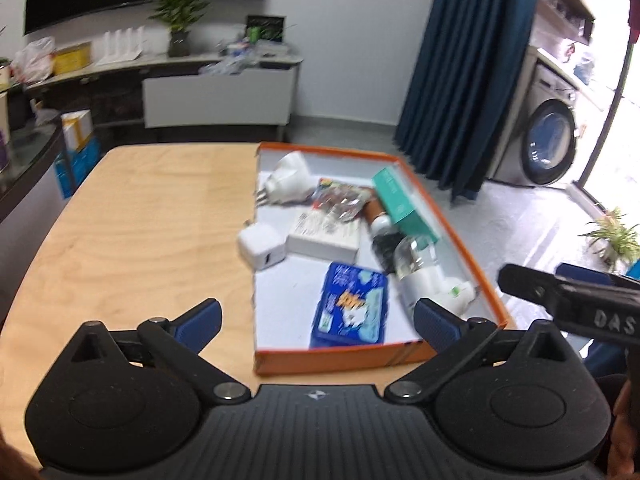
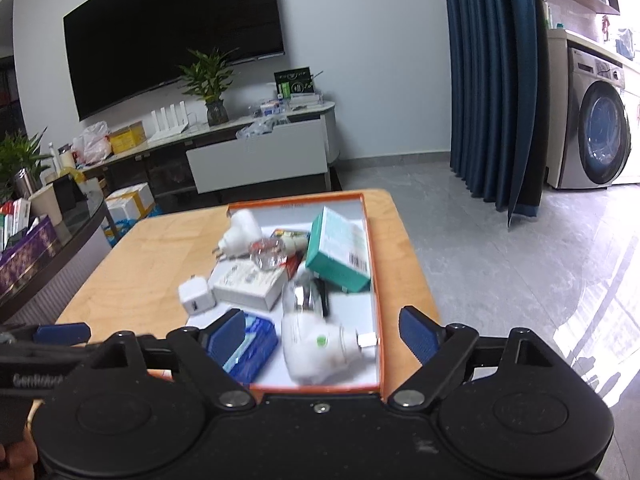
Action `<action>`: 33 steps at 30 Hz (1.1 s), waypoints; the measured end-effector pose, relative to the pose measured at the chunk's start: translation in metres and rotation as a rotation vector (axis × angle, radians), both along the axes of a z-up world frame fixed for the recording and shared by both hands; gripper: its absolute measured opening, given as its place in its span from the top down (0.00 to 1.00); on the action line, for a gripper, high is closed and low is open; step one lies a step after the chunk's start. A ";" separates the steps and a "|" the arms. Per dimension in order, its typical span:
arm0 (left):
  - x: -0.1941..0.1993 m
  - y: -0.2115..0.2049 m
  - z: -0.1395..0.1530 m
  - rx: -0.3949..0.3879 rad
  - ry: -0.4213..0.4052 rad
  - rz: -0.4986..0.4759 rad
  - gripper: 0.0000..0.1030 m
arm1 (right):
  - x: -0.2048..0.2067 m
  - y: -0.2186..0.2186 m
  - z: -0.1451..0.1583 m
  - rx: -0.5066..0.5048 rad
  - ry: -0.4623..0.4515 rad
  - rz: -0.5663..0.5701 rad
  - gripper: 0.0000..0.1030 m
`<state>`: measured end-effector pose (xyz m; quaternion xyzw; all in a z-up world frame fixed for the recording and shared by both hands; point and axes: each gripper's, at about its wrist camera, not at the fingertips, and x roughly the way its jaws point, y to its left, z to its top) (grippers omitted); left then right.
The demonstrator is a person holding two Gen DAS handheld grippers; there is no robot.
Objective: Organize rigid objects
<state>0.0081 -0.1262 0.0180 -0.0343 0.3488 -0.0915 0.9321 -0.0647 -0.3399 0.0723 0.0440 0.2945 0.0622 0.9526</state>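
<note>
**Both grippers held open above a cluttered orange tray**

You held the left gripper (image 1: 318,322) over the near edge of the wooden worktop (image 1: 140,216), its jaws spread wide with nothing between them. You kept the right gripper (image 2: 322,334) just beside it, jaws equally wide and empty, hanging over the near end of the orange tray (image 2: 376,280).

The tray sat on the right part of the worktop and carried most of the objects. A blue packet (image 1: 352,308) lay flat near the tray's near wall. To its right, a white plug-in device (image 2: 316,344) lay on its side with a clear bottle (image 2: 304,296) at its top end, close to the tray's right wall. A teal box (image 2: 340,254) leaned tilted against that right wall, further back. A white flat box (image 2: 250,282) lay near the tray's left side, with a small clear-wrapped item (image 2: 270,256) behind it; the blur kept you from telling what that was. Another white plug adapter (image 2: 240,234) rested in the far left corner of the tray.

A small white charger cube (image 1: 262,248) stood at the tray's left edge, touching the flat box; you could not tell whether it sat inside the tray or on the bare worktop.
</note>
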 end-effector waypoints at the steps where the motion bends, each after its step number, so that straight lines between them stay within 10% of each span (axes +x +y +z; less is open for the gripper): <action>1: -0.002 -0.001 -0.002 0.012 0.006 0.011 0.00 | -0.002 0.001 -0.001 -0.008 0.007 0.005 0.04; 33: -0.024 -0.013 -0.022 0.115 0.060 0.084 0.00 | -0.027 -0.005 -0.034 -0.025 0.092 0.013 0.03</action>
